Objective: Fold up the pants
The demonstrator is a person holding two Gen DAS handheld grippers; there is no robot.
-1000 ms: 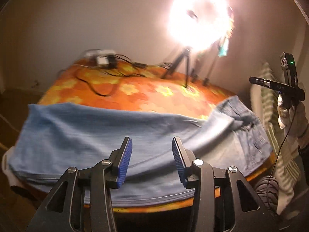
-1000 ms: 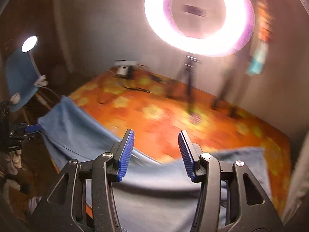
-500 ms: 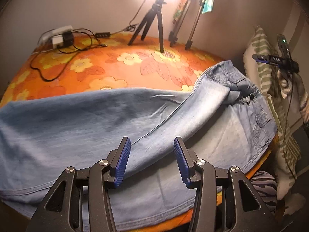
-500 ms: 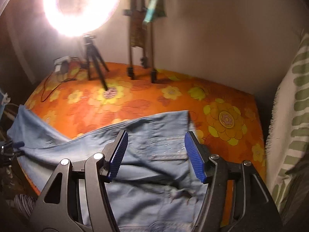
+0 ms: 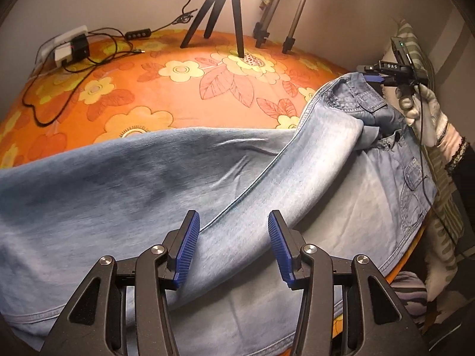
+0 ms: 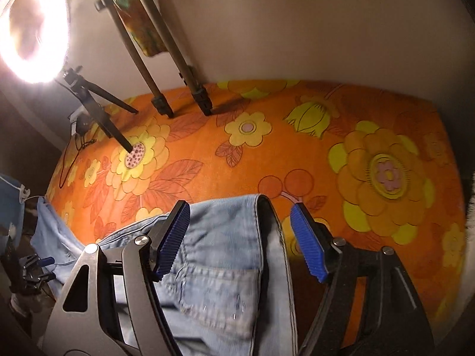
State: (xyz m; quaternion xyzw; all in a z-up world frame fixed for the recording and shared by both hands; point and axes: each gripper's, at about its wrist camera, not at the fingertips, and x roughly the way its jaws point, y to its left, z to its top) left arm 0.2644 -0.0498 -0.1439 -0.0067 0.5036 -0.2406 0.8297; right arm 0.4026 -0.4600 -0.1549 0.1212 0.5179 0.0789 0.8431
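Now the jeans (image 5: 166, 184) lie lengthwise along the near edge of the worktop (image 5: 178, 95), which wears an orange flowered cloth; the hem end runs off to the left, the waist sits at the right, and the near side hangs a little over the rim. One leg is thrown diagonally across the other, its seam running up toward the waistband, so the pair looks half-doubled lengthwise and not yet squared.

The left tongs (image 5: 233, 247) hover over the mid-leg with blue pads moderately apart and nothing between them; cloth shows in the gap, but the pads press on none of it. They probably sit there to take the upper leg at its seam.

The right tongs (image 6: 243, 237) have just been opening and now stand wide. The waistband corner (image 6: 261, 201) and back pocket (image 6: 216, 293) lie between the pads, unpinched. In the left view, the person's gloved hand (image 5: 421, 112) brings them in from the right, at the waist's far end.

Working both ends at once makes sense: denim is heavy and limp, so lifting one end alone would drag the rest askew.

Tripod legs (image 5: 213, 9), a ring light (image 6: 32, 26) and cables (image 5: 89, 56) occupy the far side, which likely explains why the jeans stay near.
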